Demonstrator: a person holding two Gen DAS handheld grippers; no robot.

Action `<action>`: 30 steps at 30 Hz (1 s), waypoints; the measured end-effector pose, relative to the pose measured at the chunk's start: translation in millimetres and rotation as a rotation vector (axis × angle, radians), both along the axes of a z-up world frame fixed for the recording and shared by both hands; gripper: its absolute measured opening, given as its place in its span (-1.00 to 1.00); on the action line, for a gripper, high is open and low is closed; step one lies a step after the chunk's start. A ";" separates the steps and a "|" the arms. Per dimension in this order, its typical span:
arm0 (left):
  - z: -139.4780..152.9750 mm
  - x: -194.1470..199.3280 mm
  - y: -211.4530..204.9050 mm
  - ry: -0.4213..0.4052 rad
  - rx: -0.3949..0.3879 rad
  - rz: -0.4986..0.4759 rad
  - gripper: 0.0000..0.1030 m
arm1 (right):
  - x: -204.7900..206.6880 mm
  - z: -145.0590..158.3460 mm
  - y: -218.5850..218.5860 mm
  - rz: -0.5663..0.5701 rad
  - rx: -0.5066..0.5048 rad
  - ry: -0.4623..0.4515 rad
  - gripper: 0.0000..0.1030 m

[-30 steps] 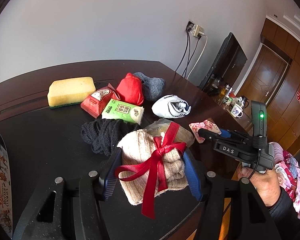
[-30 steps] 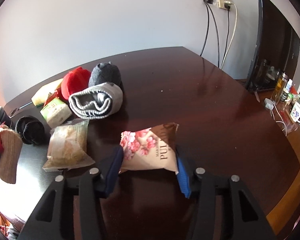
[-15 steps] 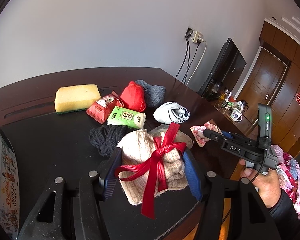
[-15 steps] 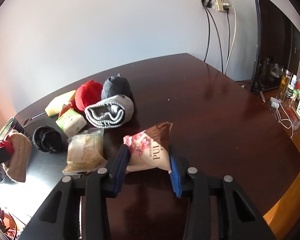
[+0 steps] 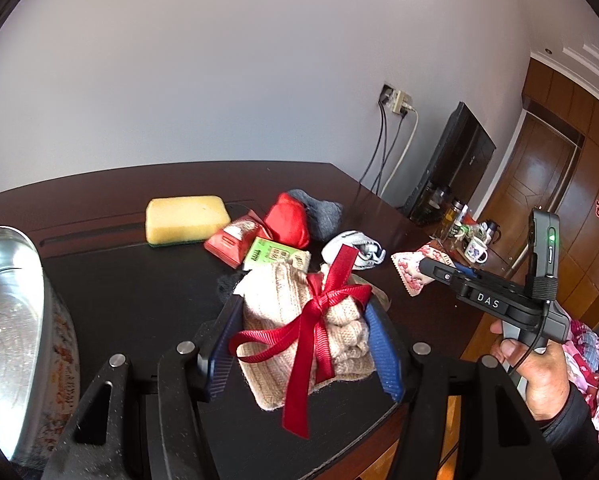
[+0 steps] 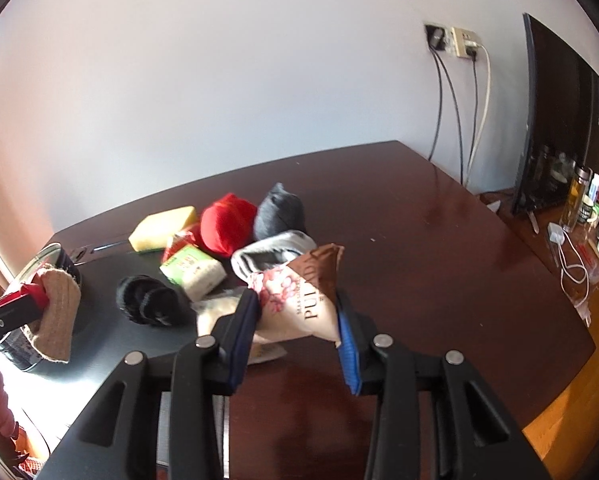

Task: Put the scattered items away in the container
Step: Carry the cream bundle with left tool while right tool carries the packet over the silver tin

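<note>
Knitted beige bundle [image 5: 299, 328] sits squeezed in the left gripper [image 5: 305, 344] near the tin [image 5: 15, 340], the right gripper [image 6: 295, 332] pinches a snack bag [image 6: 299, 300], and both probably go in next.

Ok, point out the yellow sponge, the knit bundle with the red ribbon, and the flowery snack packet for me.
yellow sponge [image 5: 185, 218], left wrist view, middle of its front face.
knit bundle [image 5: 277, 300], left wrist view, beige knit left of the ribbon.
snack packet [image 6: 299, 304], right wrist view, pale front panel between the gripper fingers.
</note>
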State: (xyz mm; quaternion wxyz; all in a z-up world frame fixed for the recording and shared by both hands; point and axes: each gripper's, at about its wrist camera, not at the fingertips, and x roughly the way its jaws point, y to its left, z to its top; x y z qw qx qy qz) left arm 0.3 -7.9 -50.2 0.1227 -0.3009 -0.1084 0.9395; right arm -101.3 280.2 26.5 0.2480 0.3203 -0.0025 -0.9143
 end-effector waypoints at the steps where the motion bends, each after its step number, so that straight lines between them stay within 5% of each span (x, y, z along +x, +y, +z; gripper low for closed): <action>1: 1.0 2.0 -3.1 0.004 0.001 0.007 0.19 | 0.9 1.5 -2.5 0.005 0.000 0.003 -0.27; 30: 22.4 55.7 -92.5 0.061 0.032 0.202 0.19 | 30.6 22.5 -93.4 0.190 -0.014 0.037 -0.27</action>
